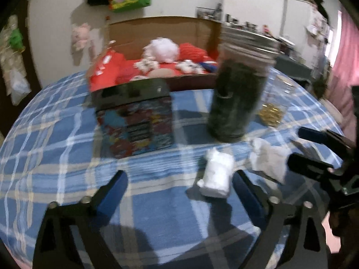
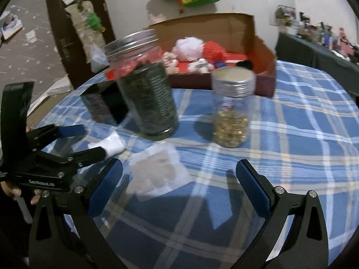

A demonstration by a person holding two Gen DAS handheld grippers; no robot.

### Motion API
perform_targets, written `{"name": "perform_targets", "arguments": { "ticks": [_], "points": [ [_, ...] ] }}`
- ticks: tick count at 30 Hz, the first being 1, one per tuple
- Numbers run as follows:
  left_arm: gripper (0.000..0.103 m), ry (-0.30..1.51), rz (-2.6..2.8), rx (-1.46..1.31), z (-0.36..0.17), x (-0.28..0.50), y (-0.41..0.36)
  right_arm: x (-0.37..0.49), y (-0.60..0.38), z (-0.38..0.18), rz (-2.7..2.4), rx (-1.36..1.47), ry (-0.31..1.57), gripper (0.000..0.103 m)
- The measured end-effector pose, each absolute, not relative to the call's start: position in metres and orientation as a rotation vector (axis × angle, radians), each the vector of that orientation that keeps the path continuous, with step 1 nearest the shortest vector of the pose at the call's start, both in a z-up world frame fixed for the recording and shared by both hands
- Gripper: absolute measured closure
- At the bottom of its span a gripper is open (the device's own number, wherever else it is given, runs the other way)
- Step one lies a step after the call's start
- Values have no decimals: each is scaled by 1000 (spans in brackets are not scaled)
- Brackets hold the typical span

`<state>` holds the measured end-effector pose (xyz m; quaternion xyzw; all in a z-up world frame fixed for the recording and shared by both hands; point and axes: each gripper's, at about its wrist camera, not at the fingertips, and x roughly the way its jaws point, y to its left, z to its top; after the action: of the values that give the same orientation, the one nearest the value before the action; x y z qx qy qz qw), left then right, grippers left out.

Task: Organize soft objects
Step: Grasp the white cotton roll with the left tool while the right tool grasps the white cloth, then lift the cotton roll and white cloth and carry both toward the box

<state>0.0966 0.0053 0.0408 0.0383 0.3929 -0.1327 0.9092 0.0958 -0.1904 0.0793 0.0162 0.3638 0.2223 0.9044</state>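
A white cotton roll [image 1: 216, 177] lies on the blue plaid cloth [image 1: 56, 134] between the fingers of my left gripper [image 1: 181, 186], close to the right finger. The jaws stand open and neither pad presses on it. In the right wrist view a flat white pad [image 2: 160, 172] lies between the wide-open fingers of my right gripper [image 2: 179, 179], nearer the left one and untouched. The left gripper [image 2: 94, 140] shows there at the left with the roll [image 2: 112, 144] at its tips. The right gripper [image 1: 295, 148] shows at the right of the left view, beside the pad [image 1: 269, 159].
A tall jar of dark stuff [image 1: 237, 89] and a small jar of gold bits [image 1: 272, 112] stand just behind the white pieces. A colourful tin [image 1: 134, 121] stands at the left. A cardboard box [image 2: 224, 29] holding soft toys [image 1: 163, 49] sits at the back.
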Motion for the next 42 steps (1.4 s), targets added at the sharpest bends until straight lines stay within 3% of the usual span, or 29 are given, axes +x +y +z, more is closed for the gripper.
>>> {"name": "perform_targets", "arguments": {
  "ticks": [2, 6, 7, 8, 10, 13, 42],
  "points": [
    [21, 820, -303, 92, 40, 97, 0, 98, -187, 78, 490, 24, 763, 3],
    [37, 835, -354, 99, 36, 101, -7, 101, -174, 74, 528, -23, 791, 34],
    [44, 828, -359, 100, 36, 100, -9, 101, -168, 72, 537, -48, 800, 48],
    [51, 826, -376, 97, 37, 100, -9, 101, -165, 70, 542, -65, 802, 55],
    [78, 835, -425, 71, 37, 103, -11, 96, -159, 69, 550, -106, 792, 77],
    [86, 832, -446, 63, 38, 101, -14, 91, -158, 69, 570, -87, 776, 91],
    [86, 792, -473, 29, 56, 92, -9, 84, -184, 87, 509, 0, 722, 92]
  ]
}}
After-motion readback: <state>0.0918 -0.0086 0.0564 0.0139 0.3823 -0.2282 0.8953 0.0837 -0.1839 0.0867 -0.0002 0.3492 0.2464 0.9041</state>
